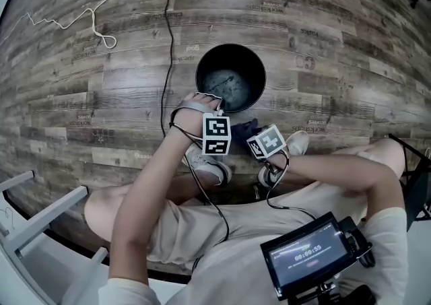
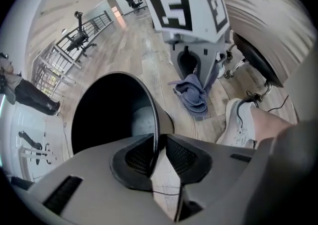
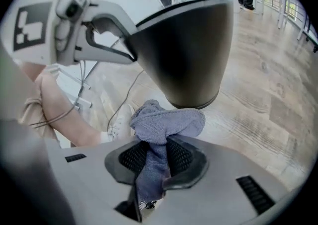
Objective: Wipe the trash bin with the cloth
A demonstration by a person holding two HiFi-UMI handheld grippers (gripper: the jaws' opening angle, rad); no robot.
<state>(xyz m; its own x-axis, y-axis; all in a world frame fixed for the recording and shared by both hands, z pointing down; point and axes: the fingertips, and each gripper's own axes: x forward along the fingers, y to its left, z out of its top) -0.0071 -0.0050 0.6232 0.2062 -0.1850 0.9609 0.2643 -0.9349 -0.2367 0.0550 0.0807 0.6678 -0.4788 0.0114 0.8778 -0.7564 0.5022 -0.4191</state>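
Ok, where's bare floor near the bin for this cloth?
Bare floor: right of the trash bin and beyond it. A black cable runs left. Crowded near side: shoes, left gripper on the rim, right gripper with the cloth.

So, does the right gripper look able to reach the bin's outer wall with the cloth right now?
Probably yes: the right gripper holds the cloth close to the bin, with nothing between them, while the left gripper clamps its rim.

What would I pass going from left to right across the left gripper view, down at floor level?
standing person → trash bin → cloth → white shoe
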